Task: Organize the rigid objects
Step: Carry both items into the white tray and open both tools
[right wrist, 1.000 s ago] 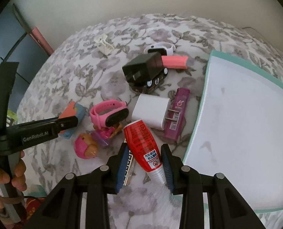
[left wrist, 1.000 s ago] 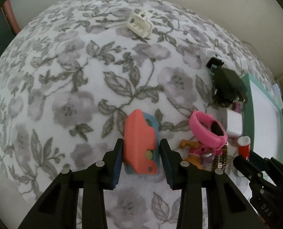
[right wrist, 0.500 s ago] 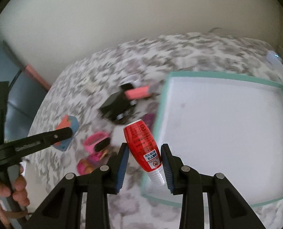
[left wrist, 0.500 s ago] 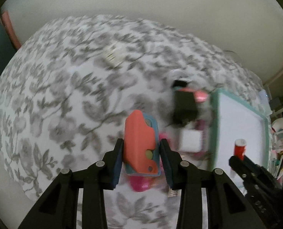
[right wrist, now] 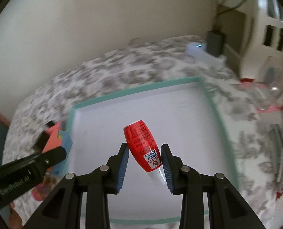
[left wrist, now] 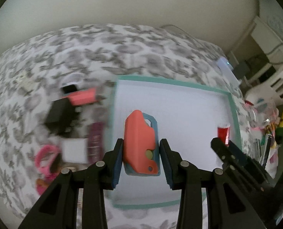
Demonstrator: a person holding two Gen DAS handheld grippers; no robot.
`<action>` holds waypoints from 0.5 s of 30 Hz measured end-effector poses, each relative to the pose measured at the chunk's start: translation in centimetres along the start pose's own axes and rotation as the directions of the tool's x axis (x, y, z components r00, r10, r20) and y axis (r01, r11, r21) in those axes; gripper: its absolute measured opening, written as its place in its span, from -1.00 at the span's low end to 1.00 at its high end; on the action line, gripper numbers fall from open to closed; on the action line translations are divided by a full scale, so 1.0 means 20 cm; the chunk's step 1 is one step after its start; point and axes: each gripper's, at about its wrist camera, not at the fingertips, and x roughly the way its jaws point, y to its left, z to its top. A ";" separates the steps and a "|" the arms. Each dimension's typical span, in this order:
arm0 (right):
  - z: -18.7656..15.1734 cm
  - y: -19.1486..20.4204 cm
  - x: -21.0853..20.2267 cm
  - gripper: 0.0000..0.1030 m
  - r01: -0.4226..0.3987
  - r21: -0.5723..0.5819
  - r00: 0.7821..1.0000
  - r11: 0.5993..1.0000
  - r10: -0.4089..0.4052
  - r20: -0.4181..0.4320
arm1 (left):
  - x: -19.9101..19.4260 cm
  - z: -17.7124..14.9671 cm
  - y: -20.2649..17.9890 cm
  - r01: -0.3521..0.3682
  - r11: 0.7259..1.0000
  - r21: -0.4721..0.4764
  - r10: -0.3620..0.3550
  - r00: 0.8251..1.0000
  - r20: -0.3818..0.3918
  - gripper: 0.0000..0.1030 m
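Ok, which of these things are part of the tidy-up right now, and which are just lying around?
In the job now:
- coral and blue toy, clamped in the left tool
- red tube, clamped in the right tool
- teal-rimmed tray, under both

Lying on the floral cloth, blurred:
- black charger
- pink wristband
- white block
- purple tube
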 end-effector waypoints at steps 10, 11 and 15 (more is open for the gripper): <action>0.03 -0.21 0.04 -0.28 0.080 0.069 0.997 0.994 -0.079 -0.009 | 0.20 0.00 -0.18 -0.021 0.998 0.056 0.023 0.999 -0.036 -0.23; 0.03 -0.22 0.03 -0.28 0.080 0.073 0.997 0.994 -0.080 -0.010 | 0.21 0.00 -0.19 -0.023 0.998 0.058 0.025 0.999 -0.036 -0.23; 0.03 -0.23 0.06 -0.28 0.086 0.079 0.996 0.993 -0.084 -0.028 | 0.23 0.01 -0.21 -0.032 0.997 0.065 0.034 0.999 -0.033 -0.23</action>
